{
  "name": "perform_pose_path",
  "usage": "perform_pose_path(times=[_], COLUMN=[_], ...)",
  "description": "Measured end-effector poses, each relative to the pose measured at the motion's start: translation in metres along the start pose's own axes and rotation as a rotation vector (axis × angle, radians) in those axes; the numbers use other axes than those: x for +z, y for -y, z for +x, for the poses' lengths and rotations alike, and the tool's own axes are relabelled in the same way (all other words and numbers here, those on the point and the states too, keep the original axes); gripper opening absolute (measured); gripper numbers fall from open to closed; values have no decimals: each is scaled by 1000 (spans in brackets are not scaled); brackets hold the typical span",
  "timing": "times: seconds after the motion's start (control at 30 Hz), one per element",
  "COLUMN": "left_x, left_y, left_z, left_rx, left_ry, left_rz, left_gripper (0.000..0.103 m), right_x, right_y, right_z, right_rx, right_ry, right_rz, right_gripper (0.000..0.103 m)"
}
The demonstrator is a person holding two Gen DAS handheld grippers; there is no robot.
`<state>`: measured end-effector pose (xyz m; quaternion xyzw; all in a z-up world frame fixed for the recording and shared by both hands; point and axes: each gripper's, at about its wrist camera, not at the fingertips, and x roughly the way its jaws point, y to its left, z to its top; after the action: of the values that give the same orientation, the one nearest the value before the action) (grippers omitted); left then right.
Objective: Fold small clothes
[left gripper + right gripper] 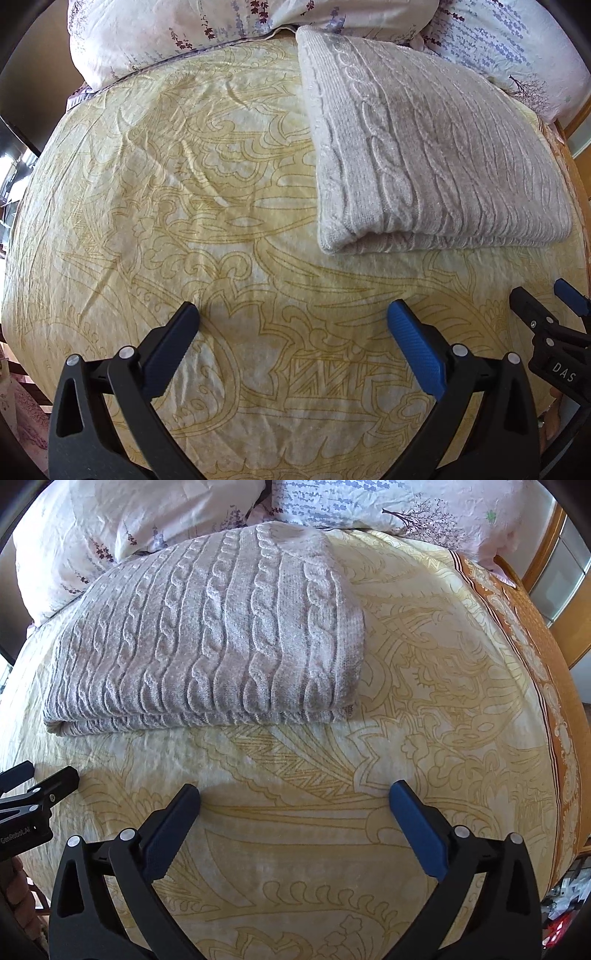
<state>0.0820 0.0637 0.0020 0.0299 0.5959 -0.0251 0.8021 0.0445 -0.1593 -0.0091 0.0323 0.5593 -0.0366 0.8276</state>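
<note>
A grey cable-knit sweater (424, 147) lies folded into a thick rectangle on the yellow patterned bedspread (184, 184). It also shows in the right wrist view (214, 635), folded edge nearest me. My left gripper (293, 314) is open and empty, hovering over the bedspread short of the sweater and to its left. My right gripper (295, 794) is open and empty, short of the sweater's right corner. The right gripper's tips show at the right edge of the left wrist view (543, 295). The left gripper's tips show at the left edge of the right wrist view (40, 779).
Floral pillows (166, 33) lie behind the sweater at the head of the bed, also in the right wrist view (369, 502). The bedspread's orange border (532, 635) and a wooden bed edge (543, 542) run along the right.
</note>
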Motion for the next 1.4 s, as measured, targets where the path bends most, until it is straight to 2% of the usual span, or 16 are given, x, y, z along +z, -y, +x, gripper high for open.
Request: perform_pose_path(times=[0.43, 0.93, 1.4], left_x=[7, 28, 34], left_y=[-1, -2, -2], left_z=[2, 10, 14], left_rx=[5, 4, 1], left_ry=[-28, -90, -97], left_rz=[-22, -18, -15], left_gripper=[101, 101, 101], right_x=[7, 5, 8], right_y=[-2, -3, -3], right_z=[3, 2, 4], right_rx=[-11, -15, -13], right_ry=[-89, -87, -91], right_rz=[20, 31, 26], right_gripper=[102, 102, 102])
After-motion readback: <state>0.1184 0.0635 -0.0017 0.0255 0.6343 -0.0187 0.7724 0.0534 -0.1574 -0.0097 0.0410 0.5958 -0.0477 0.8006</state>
